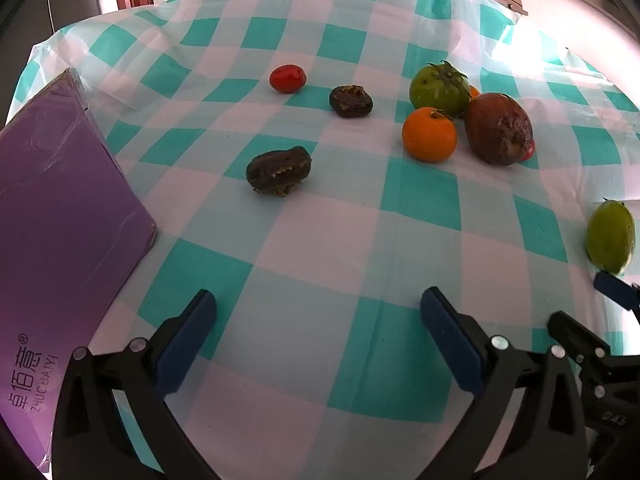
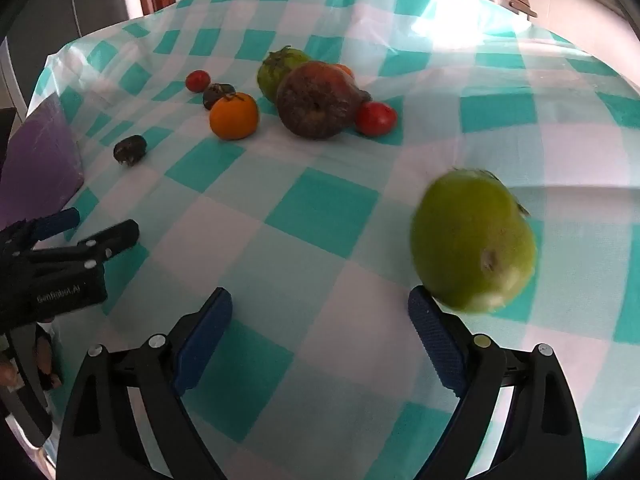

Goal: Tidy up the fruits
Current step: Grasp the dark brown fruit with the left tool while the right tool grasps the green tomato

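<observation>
Both grippers hang above a table under a teal-and-white checked cloth (image 1: 320, 240). The left gripper (image 1: 318, 308) has its blue-padded jaws spread wide with nothing but cloth between them; the right gripper (image 2: 320, 308) is likewise wide apart and holds nothing.

A blurred green fruit (image 2: 472, 240) sits just ahead of the right gripper's right-hand finger, at or touching its tip (whether it rests on the cloth or is clear of it cannot be told); in the left wrist view the same fruit shows at the far right edge.

Farther back lies a cluster: an orange (image 1: 429, 134) in front, a green tomato (image 1: 439, 88) with a dark calyx behind it, and a large wrinkled brown fruit (image 1: 498, 128) to the right, close against its neighbours; a red tomato (image 2: 376, 119) lies just beside the brown fruit. A small red tomato (image 1: 287, 78) sits apart to the left, with a dark shrivelled fruit (image 1: 351, 101) near it; a second dark shrivelled piece (image 1: 279, 170) lies nearer the left gripper.

A purple box (image 1: 60, 240) with printed lettering stands at the left edge of the table.
</observation>
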Available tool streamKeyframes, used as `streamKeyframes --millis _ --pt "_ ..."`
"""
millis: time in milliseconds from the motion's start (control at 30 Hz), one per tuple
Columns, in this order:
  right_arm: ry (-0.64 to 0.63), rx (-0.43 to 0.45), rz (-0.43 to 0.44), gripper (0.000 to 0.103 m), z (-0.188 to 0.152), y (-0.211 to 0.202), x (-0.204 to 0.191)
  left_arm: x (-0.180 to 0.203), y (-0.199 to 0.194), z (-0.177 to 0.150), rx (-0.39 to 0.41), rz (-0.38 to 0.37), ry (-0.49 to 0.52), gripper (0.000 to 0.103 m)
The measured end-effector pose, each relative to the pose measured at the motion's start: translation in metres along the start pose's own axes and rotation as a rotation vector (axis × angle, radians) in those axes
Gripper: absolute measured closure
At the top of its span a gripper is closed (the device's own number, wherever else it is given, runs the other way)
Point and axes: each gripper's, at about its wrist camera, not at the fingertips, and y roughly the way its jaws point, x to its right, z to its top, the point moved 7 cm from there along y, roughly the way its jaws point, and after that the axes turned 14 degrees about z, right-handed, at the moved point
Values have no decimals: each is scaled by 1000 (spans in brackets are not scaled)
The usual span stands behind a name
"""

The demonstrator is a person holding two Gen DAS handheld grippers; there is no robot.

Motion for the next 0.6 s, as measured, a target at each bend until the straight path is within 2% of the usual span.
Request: streamKeyframes --millis 167,300,433,600 --pt "158 38 -104 16 -13 -19 37 1 -1 1 2 -1 16 1" --pt "140 43 -95 16 2 -11 44 0 3 7 -12 -5 21 1" --pt "164 51 -64 13 19 1 44 -12 17 17 -32 19 -17 1" --pt "103 26 -62 14 27 12 32 -14 36 39 -41 17 -15 1"
